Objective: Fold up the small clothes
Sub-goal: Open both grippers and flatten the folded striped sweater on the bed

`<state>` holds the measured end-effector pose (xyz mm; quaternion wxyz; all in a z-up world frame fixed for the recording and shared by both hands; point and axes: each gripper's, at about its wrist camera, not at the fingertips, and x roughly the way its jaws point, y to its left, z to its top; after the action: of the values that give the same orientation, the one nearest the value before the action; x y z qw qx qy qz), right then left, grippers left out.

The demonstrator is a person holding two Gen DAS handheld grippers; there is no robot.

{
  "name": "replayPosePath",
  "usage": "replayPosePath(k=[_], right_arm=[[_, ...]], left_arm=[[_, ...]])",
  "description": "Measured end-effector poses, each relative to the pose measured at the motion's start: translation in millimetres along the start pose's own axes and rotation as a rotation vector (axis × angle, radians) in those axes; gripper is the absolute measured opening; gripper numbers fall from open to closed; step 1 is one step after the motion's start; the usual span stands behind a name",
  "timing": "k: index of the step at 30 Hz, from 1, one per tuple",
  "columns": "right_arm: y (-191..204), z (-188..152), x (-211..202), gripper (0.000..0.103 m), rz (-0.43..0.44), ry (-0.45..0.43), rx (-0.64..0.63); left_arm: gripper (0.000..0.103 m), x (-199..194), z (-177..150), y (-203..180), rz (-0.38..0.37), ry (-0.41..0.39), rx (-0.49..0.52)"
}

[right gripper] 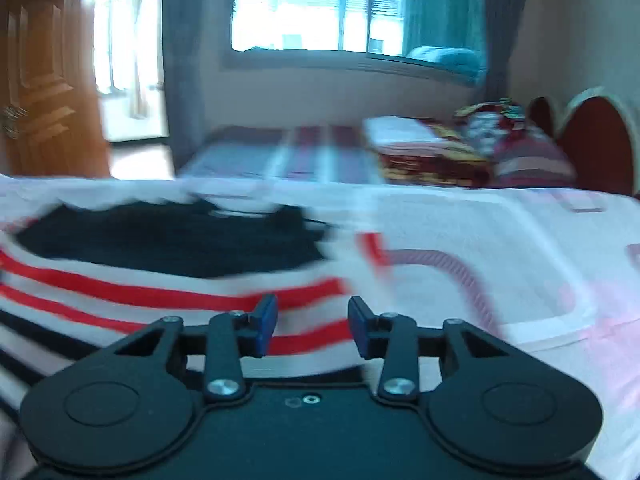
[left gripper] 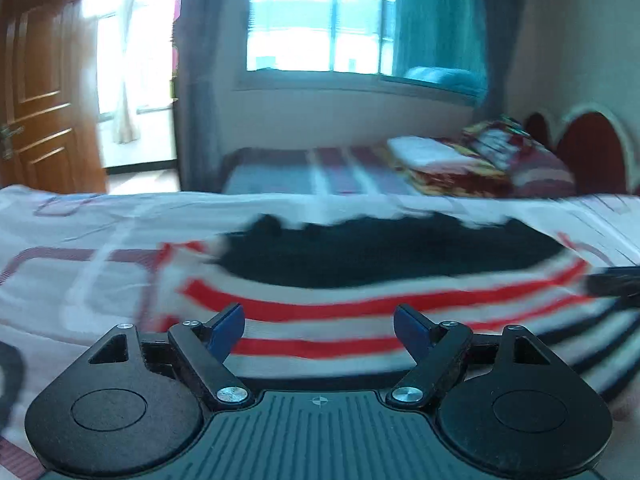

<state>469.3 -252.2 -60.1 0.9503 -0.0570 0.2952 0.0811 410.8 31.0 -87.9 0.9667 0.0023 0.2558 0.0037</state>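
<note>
A small garment with a black top part and white, red and black stripes (left gripper: 340, 312) lies flat on the bed sheet (left gripper: 80, 240). My left gripper (left gripper: 319, 326) is open and empty, low over the garment's striped near edge. In the right wrist view the same garment (right gripper: 160, 280) lies to the left and centre. My right gripper (right gripper: 312, 320) is open and empty over the garment's right striped corner. A dark shape at the right edge of the left wrist view (left gripper: 612, 284) looks like the other gripper. Both views are blurred.
The sheet (right gripper: 520, 260) is white with purple rounded-square patterns. Behind it stands a second bed (left gripper: 320, 172) with folded blankets (left gripper: 460, 164) and a red headboard (left gripper: 592, 148). A window (left gripper: 320, 28), grey curtains and a wooden door (left gripper: 40, 88) are at the back.
</note>
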Motion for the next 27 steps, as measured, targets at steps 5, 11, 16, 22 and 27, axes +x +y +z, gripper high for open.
replayPosePath(k=[5, 11, 16, 22, 27], right_arm=[[71.1, -22.8, -17.3, 0.04, 0.122, 0.019, -0.086], [89.7, -47.7, -34.0, 0.039, 0.077, 0.079, -0.091], [88.3, -37.2, -41.9, 0.04, 0.117, 0.028, -0.024], [58.2, -63.5, -40.2, 0.043, -0.008, 0.028, -0.083], [-32.5, -70.2, -65.9, 0.046, -0.11, -0.016, 0.154]], left_arm=[[0.081, -3.5, -21.7, -44.7, -0.016, 0.061, 0.097], [0.085, -36.1, -30.5, -14.5, -0.008, 0.021, 0.023], [0.085, -27.3, -40.4, -12.9, 0.036, 0.061, 0.021], [0.083, -39.1, -57.6, 53.5, 0.095, 0.076, -0.051], [0.083, -41.5, -52.3, 51.1, 0.102, 0.066, -0.012]])
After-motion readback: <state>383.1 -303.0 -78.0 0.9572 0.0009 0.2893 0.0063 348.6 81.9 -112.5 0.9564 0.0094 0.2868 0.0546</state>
